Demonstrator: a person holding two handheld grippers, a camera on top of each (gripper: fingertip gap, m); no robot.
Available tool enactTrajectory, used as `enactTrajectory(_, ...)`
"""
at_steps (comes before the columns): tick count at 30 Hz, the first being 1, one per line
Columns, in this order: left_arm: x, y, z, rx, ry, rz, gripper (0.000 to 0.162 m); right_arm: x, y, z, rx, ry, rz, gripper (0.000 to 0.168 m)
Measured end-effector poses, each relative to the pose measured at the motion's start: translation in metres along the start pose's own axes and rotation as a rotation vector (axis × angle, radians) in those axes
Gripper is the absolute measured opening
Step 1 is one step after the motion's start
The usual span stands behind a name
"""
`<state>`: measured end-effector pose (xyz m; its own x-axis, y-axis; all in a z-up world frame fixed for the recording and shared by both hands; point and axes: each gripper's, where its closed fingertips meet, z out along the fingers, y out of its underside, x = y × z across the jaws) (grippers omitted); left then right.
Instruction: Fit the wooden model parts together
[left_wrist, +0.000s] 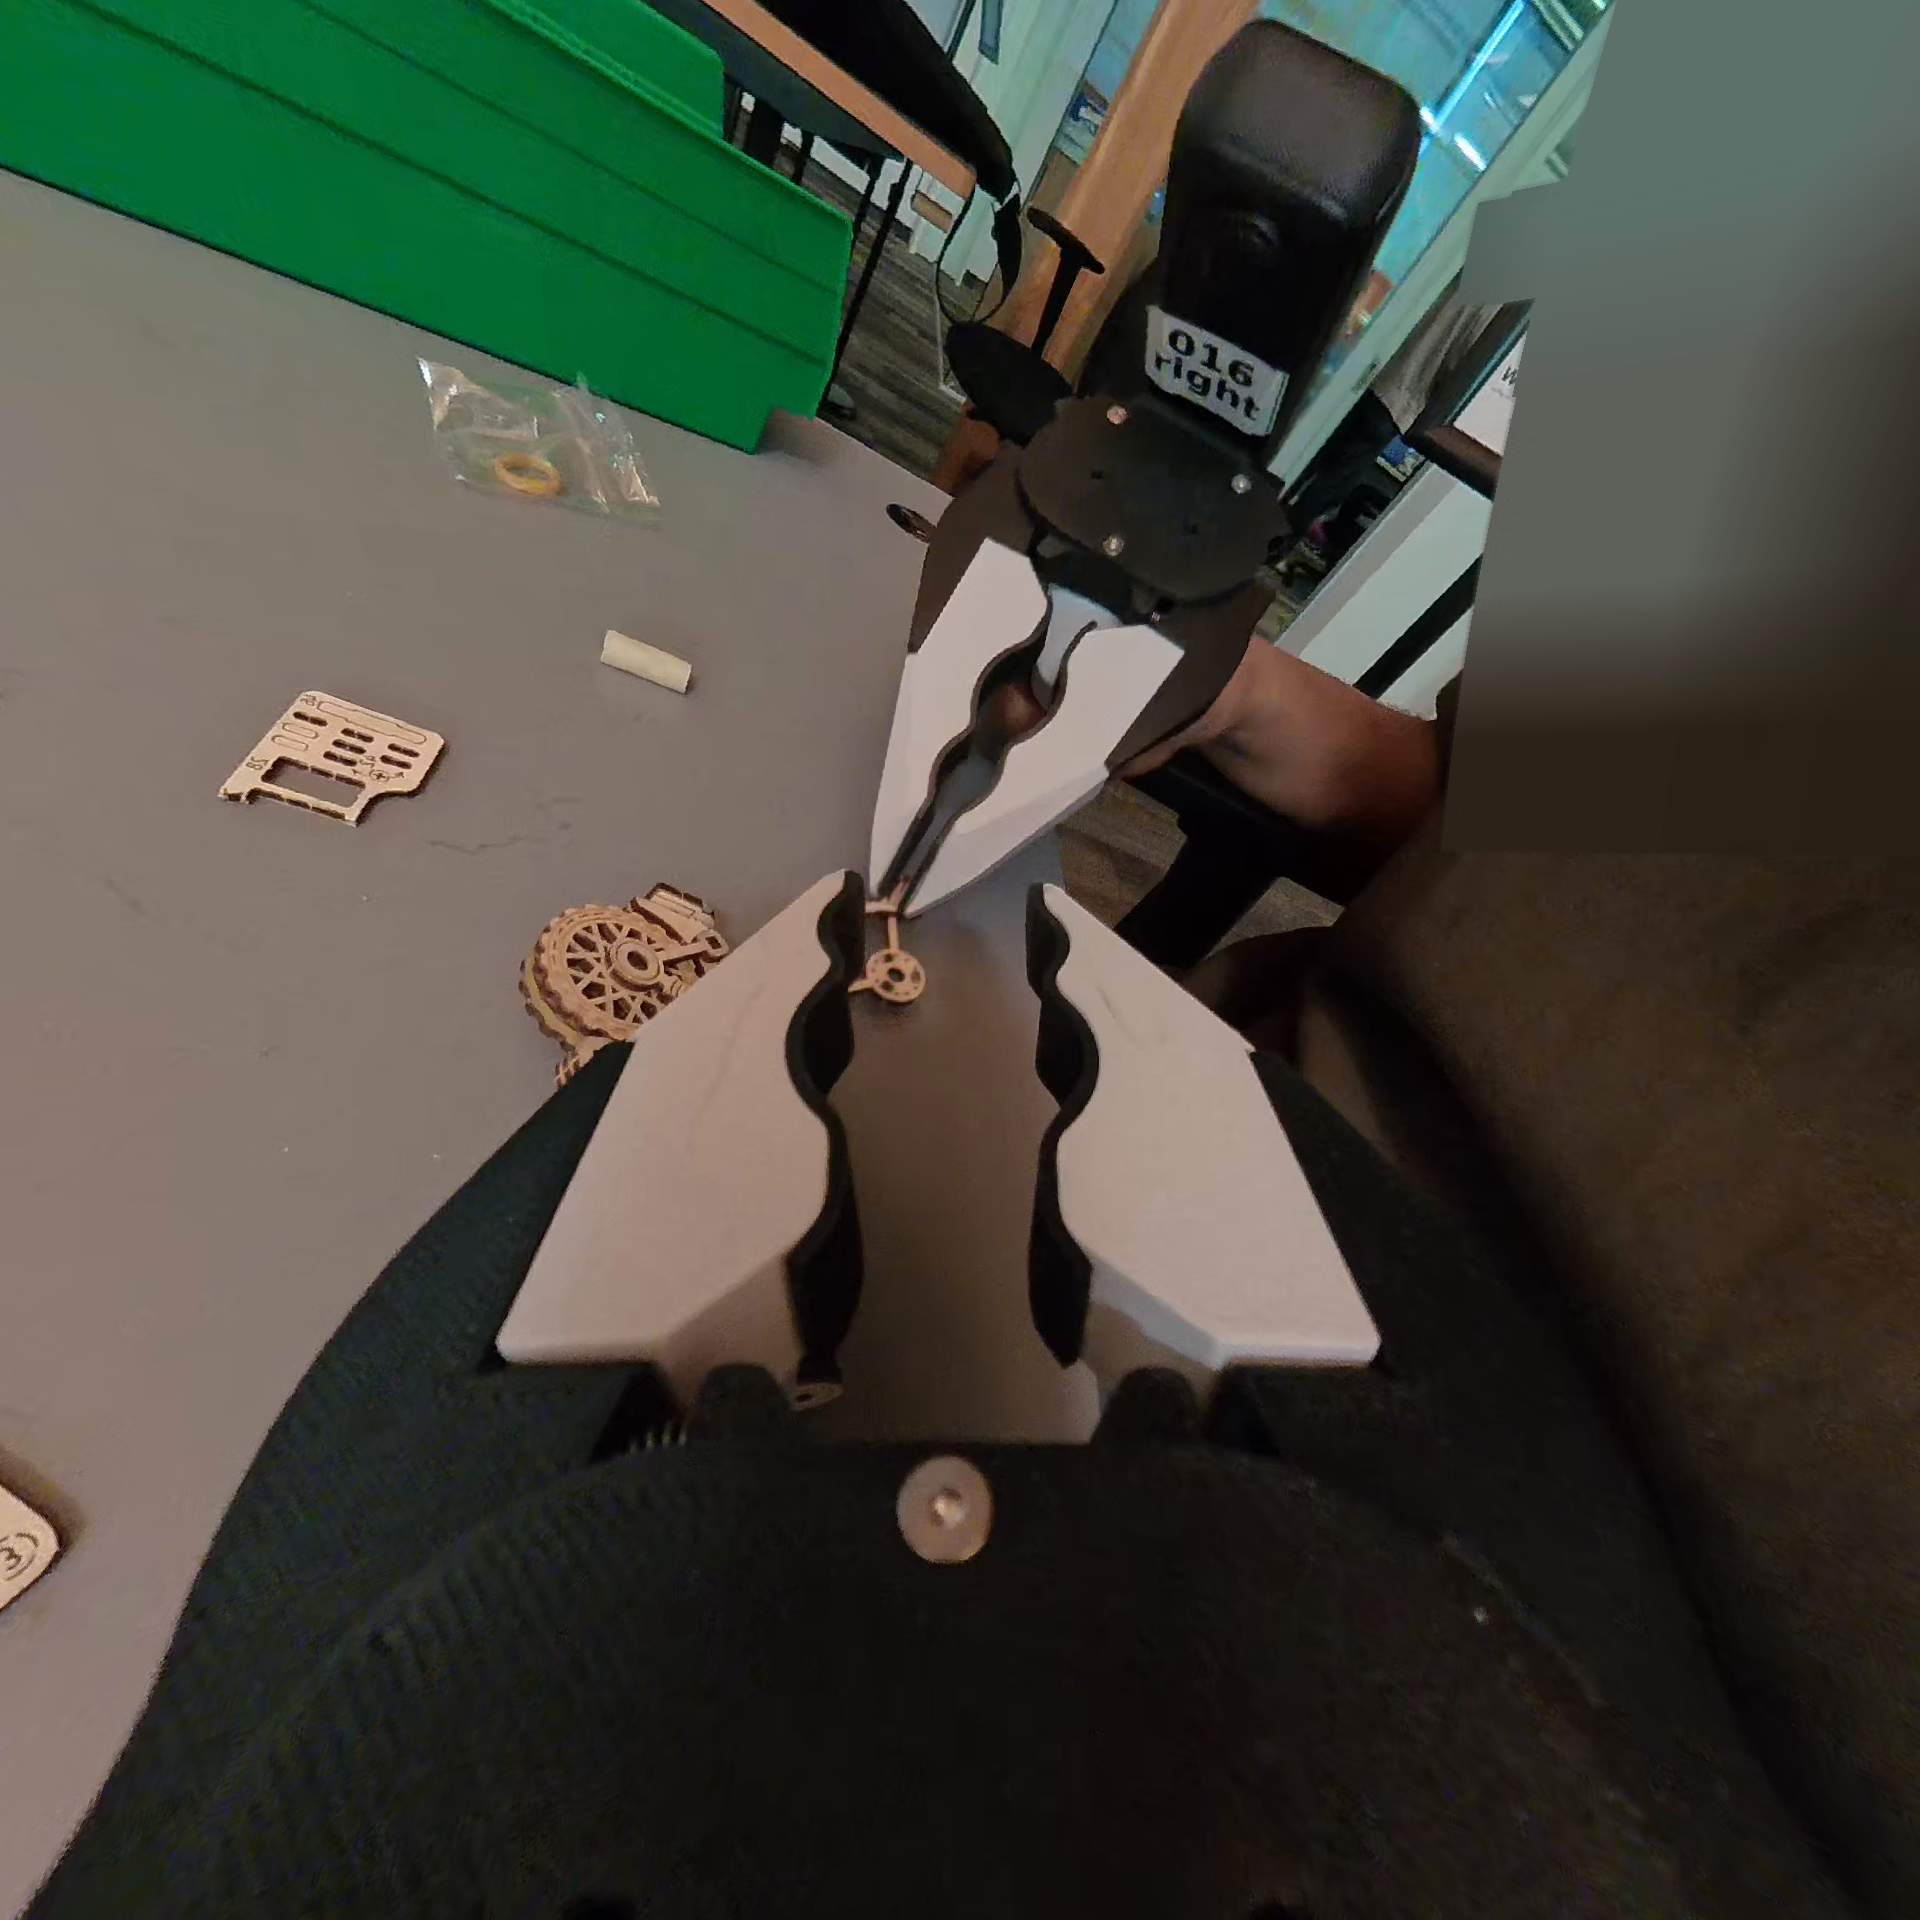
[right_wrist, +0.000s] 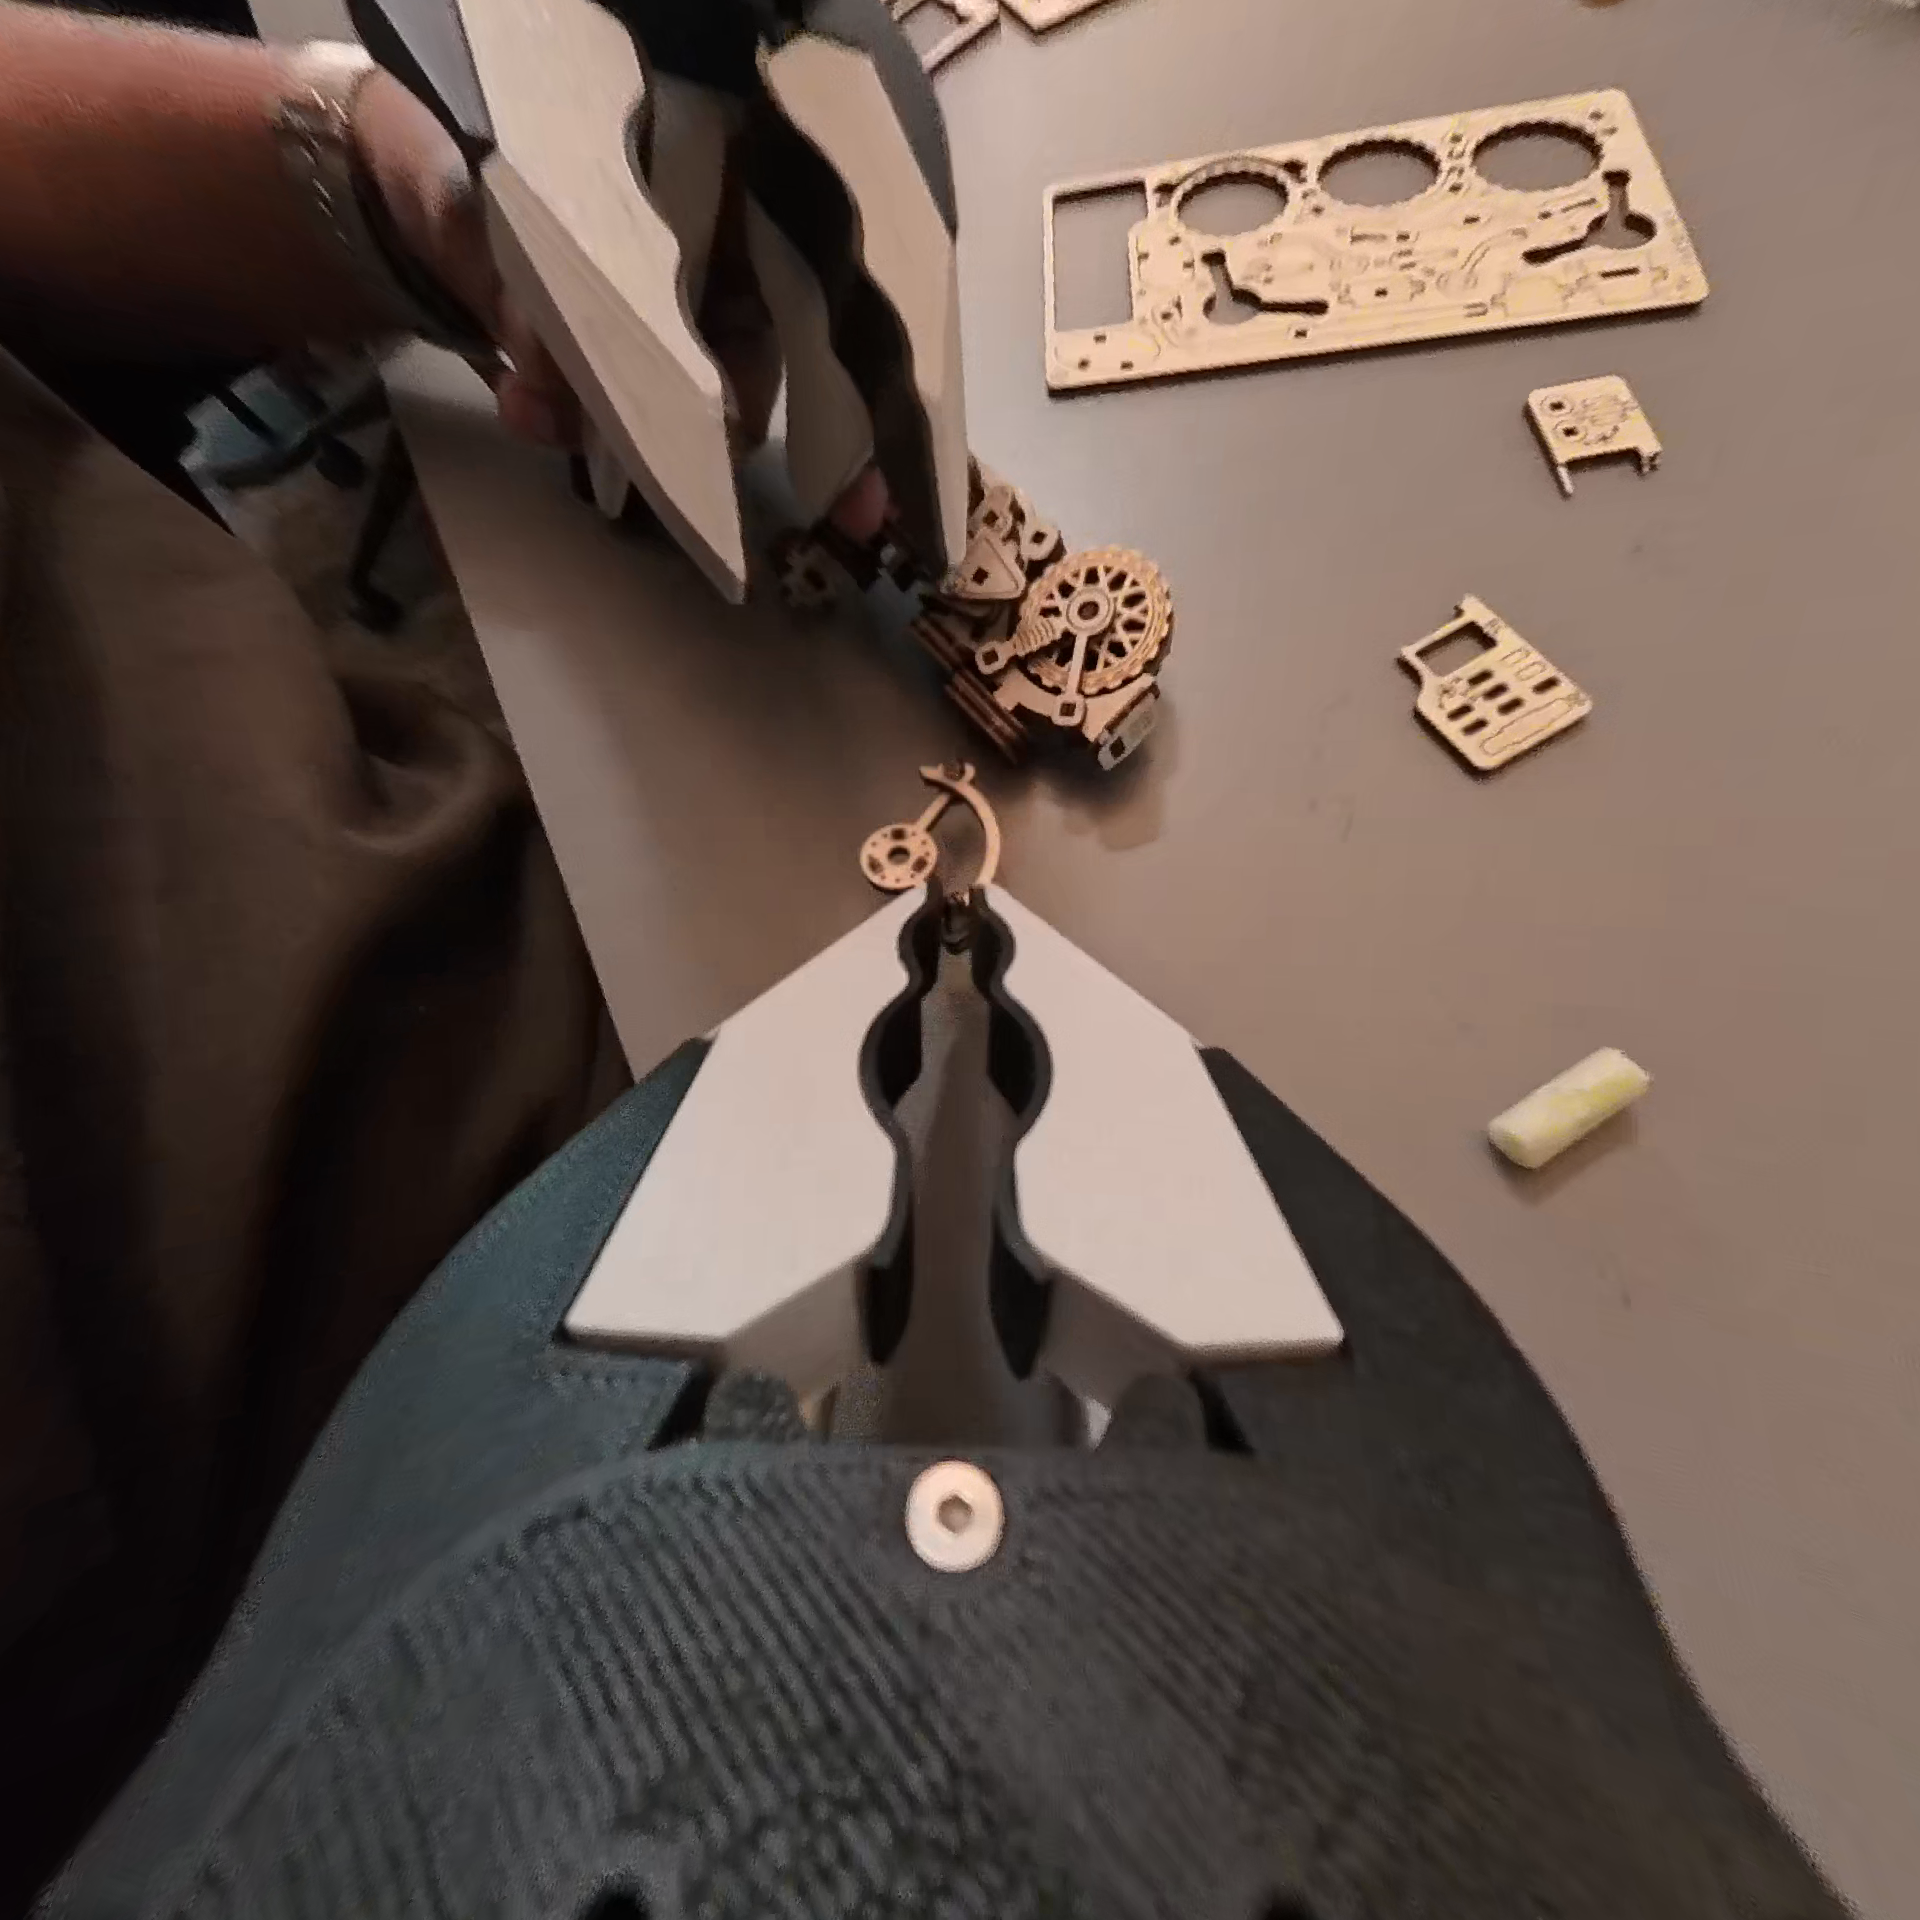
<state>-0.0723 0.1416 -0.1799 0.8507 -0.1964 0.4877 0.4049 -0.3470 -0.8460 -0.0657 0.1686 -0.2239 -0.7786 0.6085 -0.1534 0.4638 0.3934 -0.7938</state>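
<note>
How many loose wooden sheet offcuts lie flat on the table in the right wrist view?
4: a large frame with round cutouts at upper right, a small tab below it, a slotted piece beside the assembled model, and one cropped at the top edge. Others may lie outside view.

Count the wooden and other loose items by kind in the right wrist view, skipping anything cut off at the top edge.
Large punched-out wooden sheet: 1
Small flat wooden pieces: 2
Assembled wooden model: 1
Small wooden part held in right gripper: 1
Pale cylinder: 1
Total: 6
</note>
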Motion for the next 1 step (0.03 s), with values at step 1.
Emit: enactTrajectory(1,0.0000,0.0000,0.0000,0.000,0.000,-0.001,0.028,-0.0002,-0.0030,-0.0025,0.021,-0.011,0.012,0.004)
